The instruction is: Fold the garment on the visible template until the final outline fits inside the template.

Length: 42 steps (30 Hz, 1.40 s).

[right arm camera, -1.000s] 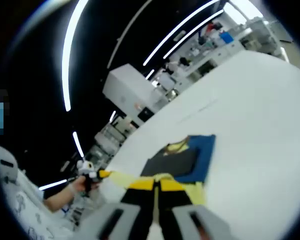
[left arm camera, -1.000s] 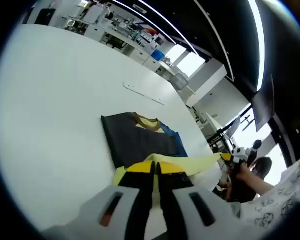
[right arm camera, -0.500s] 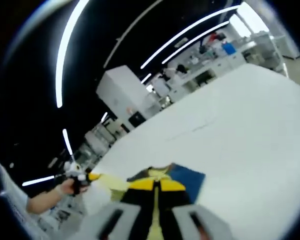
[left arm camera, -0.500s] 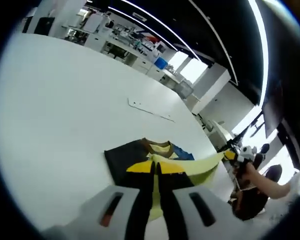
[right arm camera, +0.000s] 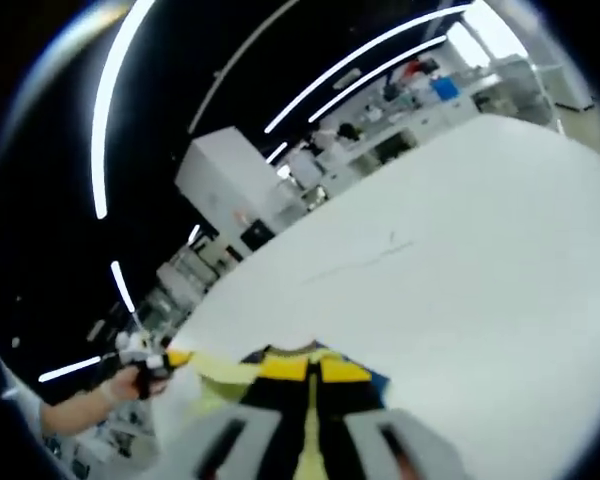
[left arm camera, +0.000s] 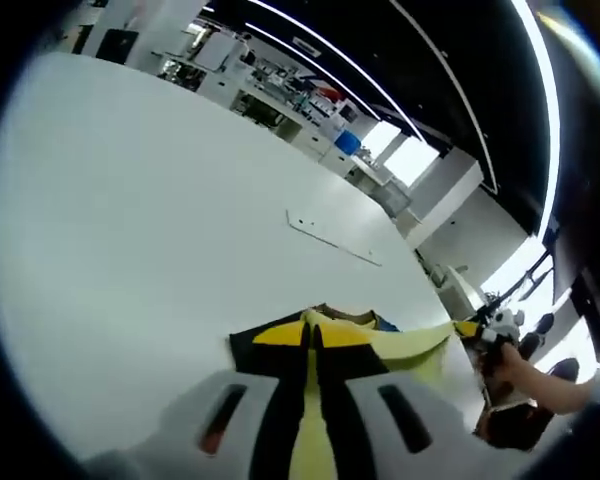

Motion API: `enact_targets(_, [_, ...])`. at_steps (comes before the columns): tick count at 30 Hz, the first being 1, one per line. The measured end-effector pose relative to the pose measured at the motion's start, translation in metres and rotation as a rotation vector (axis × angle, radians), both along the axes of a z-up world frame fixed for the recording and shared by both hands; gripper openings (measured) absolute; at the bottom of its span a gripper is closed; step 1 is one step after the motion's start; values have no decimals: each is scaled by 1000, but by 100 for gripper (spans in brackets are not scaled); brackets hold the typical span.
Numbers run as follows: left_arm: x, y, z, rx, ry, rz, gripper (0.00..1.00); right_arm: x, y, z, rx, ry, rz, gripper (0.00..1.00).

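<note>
The garment lies on the white table, mostly hidden behind my jaws. In the left gripper view a dark part and a bit of the brown collar peek out. Its pale yellow layer is lifted and stretched taut between both grippers. My left gripper is shut on one end of that yellow edge; the right gripper, held by a hand, pinches the other end. In the right gripper view my right gripper is shut on the yellow fabric, which runs left to the left gripper. A blue corner shows beside the jaws.
A thin template outline is marked on the table beyond the garment, also visible as the faint line. The white table stretches wide ahead. Lab benches and shelves stand past its far edge.
Both grippers have carried the stretched yellow edge forward over the garment toward the collar. The dark and blue body that lay open before is now mostly hidden behind the jaws.
</note>
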State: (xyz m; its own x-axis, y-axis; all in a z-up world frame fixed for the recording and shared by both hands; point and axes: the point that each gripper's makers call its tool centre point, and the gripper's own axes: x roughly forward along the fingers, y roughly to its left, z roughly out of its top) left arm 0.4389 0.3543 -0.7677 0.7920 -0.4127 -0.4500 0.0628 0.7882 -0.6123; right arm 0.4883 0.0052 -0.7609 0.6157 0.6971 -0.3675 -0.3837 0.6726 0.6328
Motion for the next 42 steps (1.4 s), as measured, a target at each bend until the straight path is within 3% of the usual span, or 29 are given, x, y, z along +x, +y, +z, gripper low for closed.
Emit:
enact_targets(1, [1,-1,-5,-29,21,15,0,1,0,-5,4,11,-6,0])
enact_targets(5, [2,-1,-23,14,32,15,0,1,0,-19,15,40,-34,0])
enact_targets(14, [-4,-3,-52,39,89,-4,0,-4,0,-43,-1,100,-41,0])
enact_targets(20, [-2,0,-56,66,81,-27,0,-5,-2,-45,-18,104,-27,0])
enact_targets(25, [-3,-2,-50,125,23,-78,1,-7,0,-43,-26,95,-14,0])
enact_targets(29, [-6,-7,-42,119,4,-108,2,-10,1,-43,-64,66,14,3])
enact_targets(32, [-11,-15,-36,108,-24,-164,10,-14,2,-39,-71,51,48,10])
enact_targets(37, [-22,-22,-35,189,-67,-276,29,-20,3,-38,-148,-22,143,33])
enact_targets(42, [-22,-25,-37,253,-108,-378,59,-34,10,-34,-197,-69,238,55])
